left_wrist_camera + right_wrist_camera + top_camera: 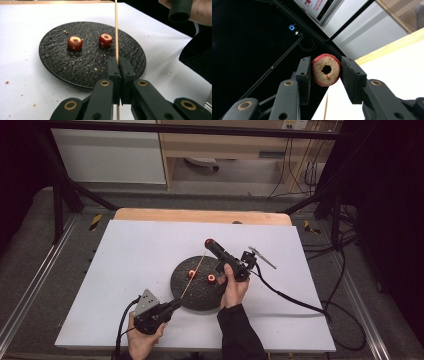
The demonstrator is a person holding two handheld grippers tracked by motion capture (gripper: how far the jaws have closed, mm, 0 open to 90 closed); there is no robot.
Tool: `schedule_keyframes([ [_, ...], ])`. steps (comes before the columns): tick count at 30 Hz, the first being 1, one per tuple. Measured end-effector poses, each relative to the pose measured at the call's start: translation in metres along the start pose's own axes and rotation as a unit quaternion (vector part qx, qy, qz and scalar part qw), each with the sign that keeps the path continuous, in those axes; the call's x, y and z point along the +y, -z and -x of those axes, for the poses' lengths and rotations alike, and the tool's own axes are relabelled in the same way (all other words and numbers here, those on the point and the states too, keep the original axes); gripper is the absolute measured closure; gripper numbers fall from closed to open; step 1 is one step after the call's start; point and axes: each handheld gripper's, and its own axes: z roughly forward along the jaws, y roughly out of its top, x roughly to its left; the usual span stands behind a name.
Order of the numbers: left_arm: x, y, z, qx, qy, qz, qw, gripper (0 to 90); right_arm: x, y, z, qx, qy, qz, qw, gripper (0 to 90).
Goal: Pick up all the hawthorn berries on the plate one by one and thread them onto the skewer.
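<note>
My tabletop (125,270) is white and flat, with a strip of bare wood (200,215) at the far edge. It stands on grey floor (30,245) inside a black frame (57,205). Behind it I see a white wall panel (110,155) and some wires (300,165).

My left tongs (175,304) are shut tight on one thin wooden stick (116,30). The stick slants up over one round black plate (192,295) that sits in the middle of the tabletop. Little crumbs (75,60) lie on the plate and around it.

Two red fruit pieces (75,43) with holes in them sit on the plate, near each other but not touching.

My right tongs (326,72) are clamped on one more red piece (326,70), held up in the air past the plate. It has a hole through its middle too. That makes three red pieces.
</note>
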Motion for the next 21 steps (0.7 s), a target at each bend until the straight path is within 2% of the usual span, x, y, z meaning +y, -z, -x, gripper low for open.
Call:
schedule_keyframes([
  [4,0.0013,0.0001,0.001,-0.004,0.002,0.001,1.0,88.4,-0.0001,0.0007,0.0004,-0.001,0.039,-0.007,0.9992,61.8],
  [10,0.0014,-0.0019,0.0012,-0.008,0.01,-0.004,0.9999,88.4,-0.0023,0.0012,0.0014,-0.004,0.089,-0.007,0.996,61.8],
  [14,0.0016,-0.0015,0.0018,-0.009,0.009,-0.004,0.9999,88.4,-0.0012,0.0027,0.0012,-0.009,0.131,-0.008,0.9913,61.8],
  [15,0.0015,-0.0015,0.0018,-0.01,0.009,-0.004,0.9999,88.4,-0.0012,0.0027,0.0012,-0.009,0.131,-0.008,0.9913,61.8],
  [18,0.0012,-0.0021,0.0019,-0.01,0.011,-0.005,0.9999,88.4,-0.001,0.0035,0.0015,-0.012,0.153,-0.009,0.9882,61.8],
  [21,0.0013,-0.0039,0.0026,-0.011,0.012,-0.007,0.9998,88.4,-0.0021,0.0032,0.002,-0.013,0.162,-0.011,0.9867,61.8],
])
